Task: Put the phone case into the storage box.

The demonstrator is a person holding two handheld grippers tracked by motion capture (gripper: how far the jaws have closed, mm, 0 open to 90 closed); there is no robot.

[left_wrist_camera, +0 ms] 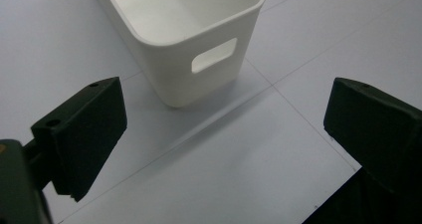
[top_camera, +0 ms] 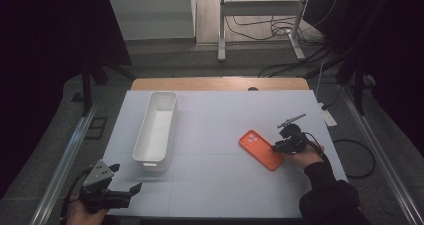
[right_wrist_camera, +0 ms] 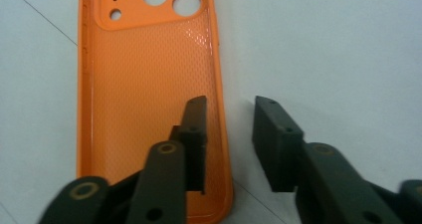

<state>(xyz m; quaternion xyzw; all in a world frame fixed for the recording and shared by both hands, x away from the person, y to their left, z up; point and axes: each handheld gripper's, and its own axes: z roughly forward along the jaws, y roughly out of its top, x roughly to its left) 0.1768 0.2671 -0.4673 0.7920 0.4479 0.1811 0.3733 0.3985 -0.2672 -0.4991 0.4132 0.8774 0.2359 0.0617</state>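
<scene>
Phone case (right_wrist_camera: pixel 149 84), orange, lay flat on white tabletop (top_camera: pixel 215 135), open side up, camera holes at far end. Right hand-held gripper (right_wrist_camera: pixel 226 134) sat at case's near end: one jaw inside case, other jaw outside on tabletop, case's side wall between them. Narrow gap remained; pads not seen pressing on wall. Left hand-held gripper (left_wrist_camera: pixel 219 134) was wide open, holding nothing, near end of white bin (left_wrist_camera: pixel 199 40).
</scene>
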